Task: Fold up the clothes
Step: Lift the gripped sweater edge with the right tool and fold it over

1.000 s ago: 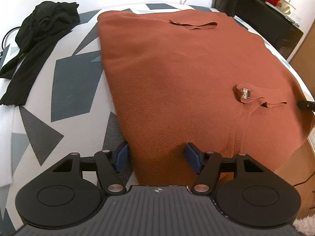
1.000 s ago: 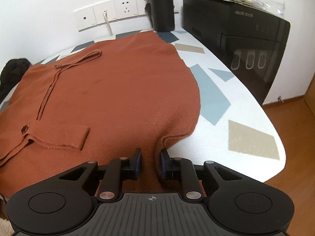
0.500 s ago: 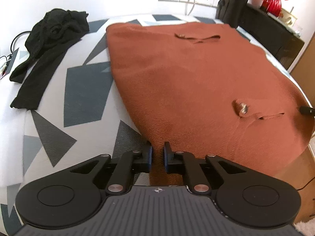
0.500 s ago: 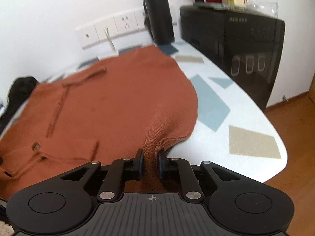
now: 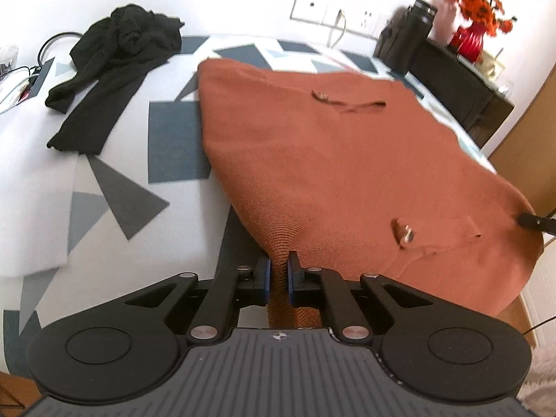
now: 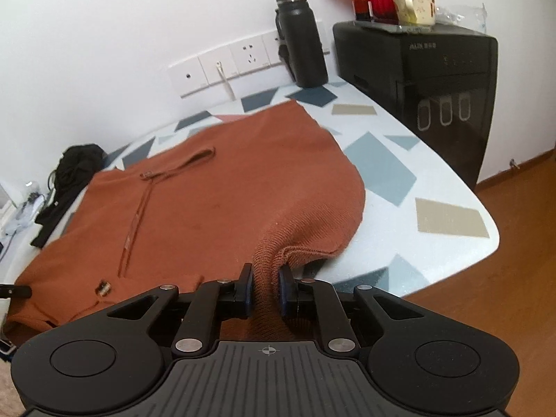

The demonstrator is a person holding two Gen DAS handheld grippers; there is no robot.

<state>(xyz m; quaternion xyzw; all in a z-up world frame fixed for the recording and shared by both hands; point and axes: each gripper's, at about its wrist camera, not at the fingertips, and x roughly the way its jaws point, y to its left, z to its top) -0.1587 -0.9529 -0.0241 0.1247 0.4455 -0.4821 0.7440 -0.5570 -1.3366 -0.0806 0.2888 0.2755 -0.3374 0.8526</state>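
A rust-orange knit garment [image 5: 330, 160] lies spread over the patterned table, with two small button tabs on its top face. My left gripper [image 5: 278, 271] is shut on its near left corner, the cloth bunched between the blue pads and raised off the table. In the right wrist view the same orange garment [image 6: 215, 208] stretches away, and my right gripper [image 6: 266, 283] is shut on its near right corner, which is pulled up into a ridge. The right gripper's tip [image 5: 535, 221] shows at the garment's far right edge in the left wrist view.
A black garment [image 5: 114, 59] is heaped at the table's back left beside cables. A black bottle [image 6: 301, 40] stands by the wall sockets. A black appliance [image 6: 438, 80] with a red vase and a mug stands right of the table [image 6: 434, 208]. Wooden floor lies beyond.
My left gripper went from open around the hem to shut on it. Both grippers have lifted their corners and the near edge of the garment has risen off the table.
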